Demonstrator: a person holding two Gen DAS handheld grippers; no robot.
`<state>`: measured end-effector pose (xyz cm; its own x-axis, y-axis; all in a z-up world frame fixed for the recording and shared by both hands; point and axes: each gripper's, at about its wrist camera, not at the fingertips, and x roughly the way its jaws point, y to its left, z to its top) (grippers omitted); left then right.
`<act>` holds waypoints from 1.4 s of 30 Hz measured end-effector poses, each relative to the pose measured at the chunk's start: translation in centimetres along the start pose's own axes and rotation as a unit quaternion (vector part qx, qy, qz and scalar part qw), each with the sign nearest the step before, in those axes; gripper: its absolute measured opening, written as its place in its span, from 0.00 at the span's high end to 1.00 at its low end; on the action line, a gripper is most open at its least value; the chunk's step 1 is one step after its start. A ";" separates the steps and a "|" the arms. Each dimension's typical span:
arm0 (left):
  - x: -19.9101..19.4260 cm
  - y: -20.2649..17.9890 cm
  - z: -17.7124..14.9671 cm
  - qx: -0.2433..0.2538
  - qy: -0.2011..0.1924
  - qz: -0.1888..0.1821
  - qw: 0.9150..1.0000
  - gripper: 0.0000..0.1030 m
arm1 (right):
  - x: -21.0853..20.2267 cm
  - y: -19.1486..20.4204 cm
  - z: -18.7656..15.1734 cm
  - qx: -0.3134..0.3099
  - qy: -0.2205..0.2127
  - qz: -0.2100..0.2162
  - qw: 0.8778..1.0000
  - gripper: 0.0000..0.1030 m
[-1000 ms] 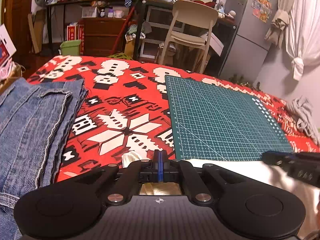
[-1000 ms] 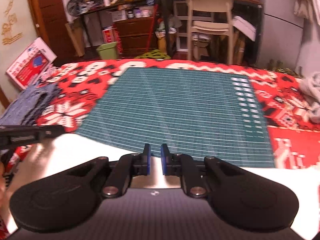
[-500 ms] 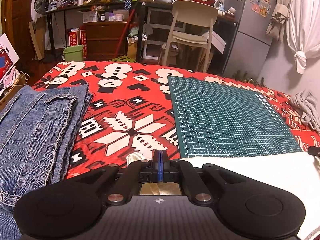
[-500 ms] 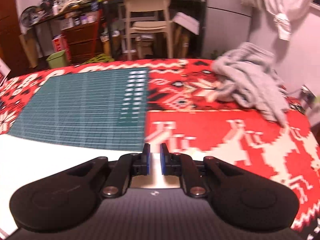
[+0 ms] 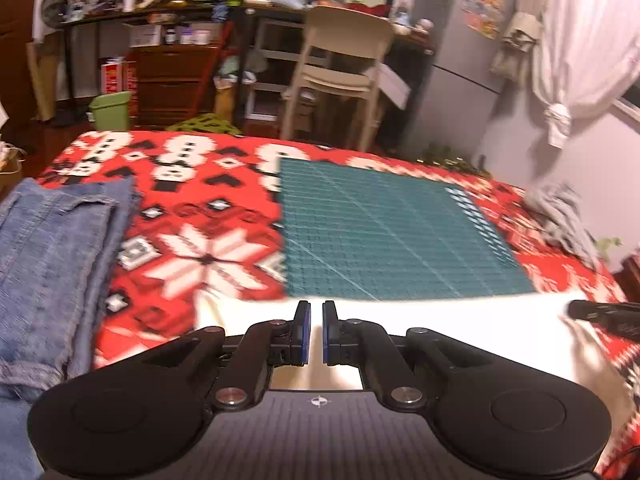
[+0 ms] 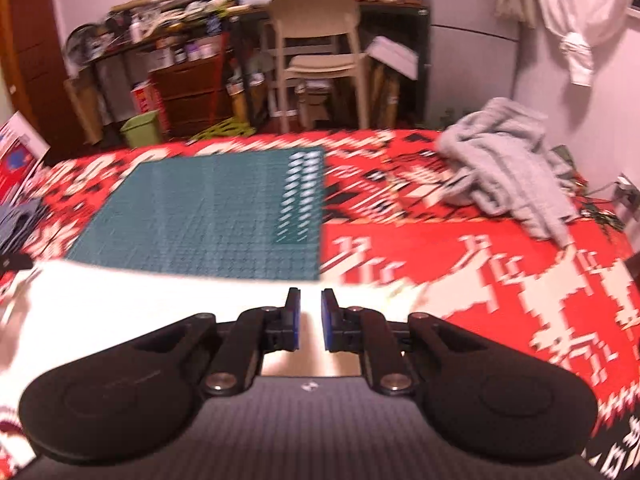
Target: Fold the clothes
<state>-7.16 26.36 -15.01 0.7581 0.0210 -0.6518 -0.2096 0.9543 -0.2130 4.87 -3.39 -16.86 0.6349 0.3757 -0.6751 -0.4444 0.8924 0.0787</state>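
A white garment [image 5: 440,324] lies flat along the near edge of the green cutting mat [image 5: 384,232]; it also shows in the right wrist view [image 6: 140,300]. My left gripper [image 5: 316,330] hovers over the garment's left part, jaws slightly apart and empty. My right gripper [image 6: 310,318] hovers over the garment's right end, jaws slightly apart and empty. The right gripper's tip [image 5: 600,314] shows at the right of the left wrist view. Folded blue jeans [image 5: 52,248] lie at the left. A crumpled grey garment [image 6: 504,164] lies at the far right.
The bed is covered by a red, white and black patterned blanket [image 5: 200,216]. Beyond it stand a cream chair [image 5: 340,64], a cluttered desk [image 5: 168,0], a green bin [image 5: 110,110] and a grey fridge [image 5: 452,60]. A white curtain [image 5: 580,40] hangs at the right.
My left gripper opened from fully shut, released the white garment and moved right. My right gripper swung right, then back a little left, staying slightly open.
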 end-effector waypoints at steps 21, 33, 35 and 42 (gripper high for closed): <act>-3.1 -2.5 -4.1 0.034 0.025 -0.021 0.999 0.93 | -6.8 3.2 -5.3 -0.061 0.014 0.017 0.998 0.89; -2.8 -3.6 -5.8 0.041 0.063 -0.035 0.997 0.93 | -4.7 4.8 -5.5 -0.069 0.032 0.031 0.997 0.94; -3.4 -3.2 -6.1 0.039 0.067 -0.033 0.996 0.93 | -5.5 4.2 -6.1 -0.069 0.037 0.031 0.996 0.94; -4.9 -3.0 -7.2 0.049 0.073 -0.024 0.996 0.93 | -7.8 3.0 -7.7 -0.065 0.050 0.029 0.996 0.94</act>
<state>-14.67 21.21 -16.36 0.6664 -0.0627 -0.7430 -0.1088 0.9776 -0.1800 -6.26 -5.55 -17.02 0.5434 0.3930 -0.7418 -0.5606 0.8276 0.0278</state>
